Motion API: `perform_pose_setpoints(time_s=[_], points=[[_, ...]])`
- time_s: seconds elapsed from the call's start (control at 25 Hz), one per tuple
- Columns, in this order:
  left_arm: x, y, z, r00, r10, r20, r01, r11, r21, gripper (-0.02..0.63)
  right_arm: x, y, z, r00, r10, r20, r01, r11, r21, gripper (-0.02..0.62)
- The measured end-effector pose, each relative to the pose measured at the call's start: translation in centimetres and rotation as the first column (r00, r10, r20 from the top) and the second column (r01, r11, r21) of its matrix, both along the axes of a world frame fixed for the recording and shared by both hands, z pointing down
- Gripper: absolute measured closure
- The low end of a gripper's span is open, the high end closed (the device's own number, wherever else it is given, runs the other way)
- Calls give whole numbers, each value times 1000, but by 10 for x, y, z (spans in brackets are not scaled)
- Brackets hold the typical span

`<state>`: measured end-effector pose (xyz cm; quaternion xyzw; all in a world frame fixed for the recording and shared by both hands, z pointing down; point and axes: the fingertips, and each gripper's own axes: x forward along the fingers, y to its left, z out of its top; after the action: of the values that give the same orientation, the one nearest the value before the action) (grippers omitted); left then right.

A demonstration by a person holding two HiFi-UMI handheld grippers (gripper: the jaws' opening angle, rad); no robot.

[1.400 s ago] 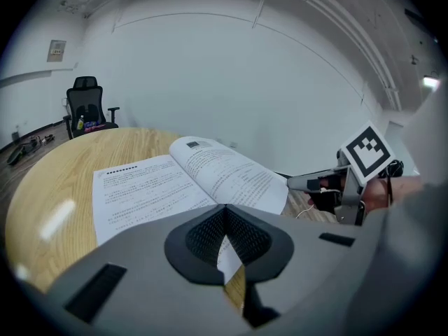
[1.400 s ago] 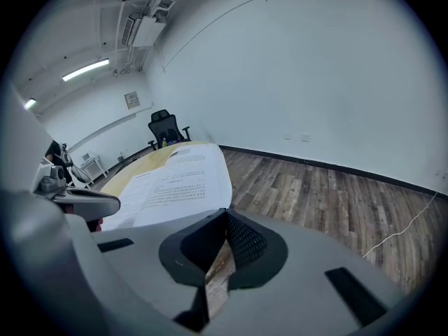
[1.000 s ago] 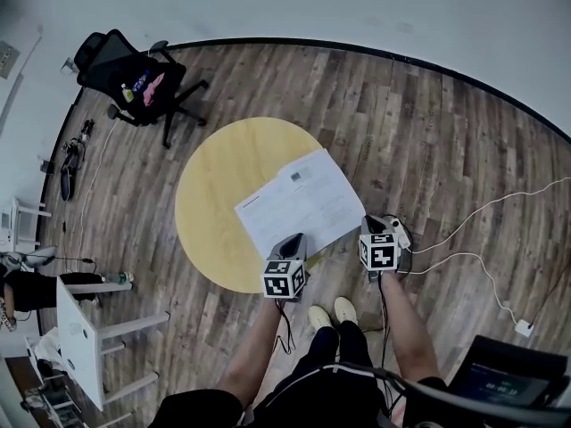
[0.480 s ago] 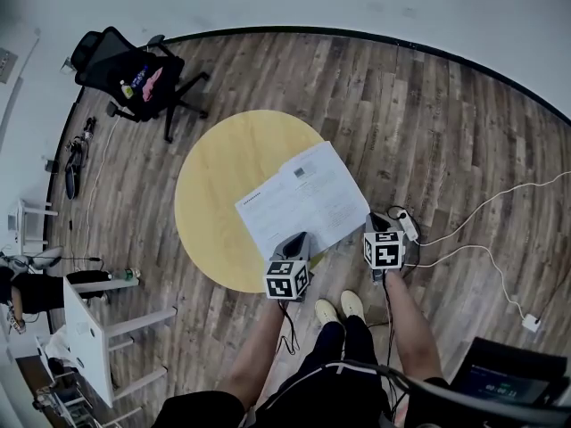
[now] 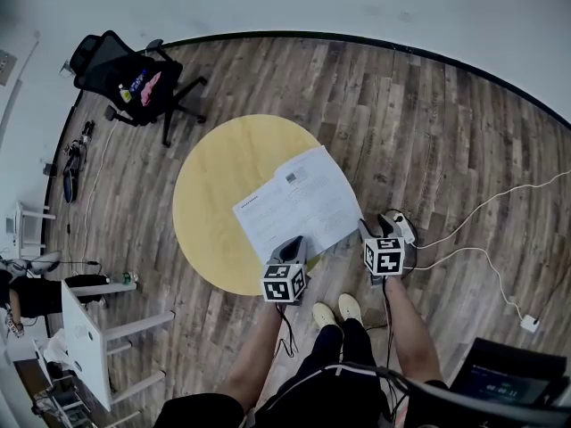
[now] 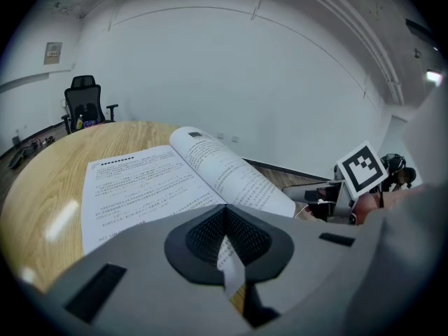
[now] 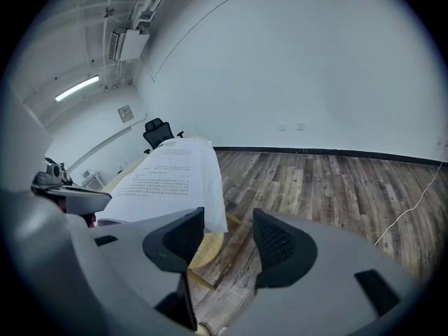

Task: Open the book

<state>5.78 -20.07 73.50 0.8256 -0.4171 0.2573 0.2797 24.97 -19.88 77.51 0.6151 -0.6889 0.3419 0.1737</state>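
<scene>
The book (image 5: 294,205) lies open on the round yellow table (image 5: 214,176), its printed pages facing up. My left gripper (image 5: 290,244) is at the book's near edge. In the left gripper view its jaws (image 6: 225,240) are shut on a strip of a page of the book (image 6: 154,180). My right gripper (image 5: 367,231) is by the book's right corner, off the table's rim. Its jaws (image 7: 229,233) have just been opening and stand open with nothing between them. The page edge of the book (image 7: 175,180) hangs just ahead of its left jaw.
A black office chair (image 5: 134,83) stands beyond the table at the far left. A white side table (image 5: 89,337) is at the near left. A power strip (image 5: 399,226) and white cables (image 5: 482,212) lie on the wooden floor to the right. A dark screen (image 5: 508,382) is at bottom right.
The book stays open and both grippers keep their places at its near edge. Only the view shifts a little.
</scene>
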Motion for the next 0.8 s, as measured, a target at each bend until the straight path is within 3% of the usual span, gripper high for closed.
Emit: perform_pose_setpoints(time_s=[0.52,0.8], points=[[2,8,-29,999,-34,-28,35,999,35,609,8,5,-46,1000,-15,-21,15,999,37,396],[-11,5,-70,991,-104,-79,112,988,102,608,-17,-4,-95,993,-109,-35,112,989,97,397]])
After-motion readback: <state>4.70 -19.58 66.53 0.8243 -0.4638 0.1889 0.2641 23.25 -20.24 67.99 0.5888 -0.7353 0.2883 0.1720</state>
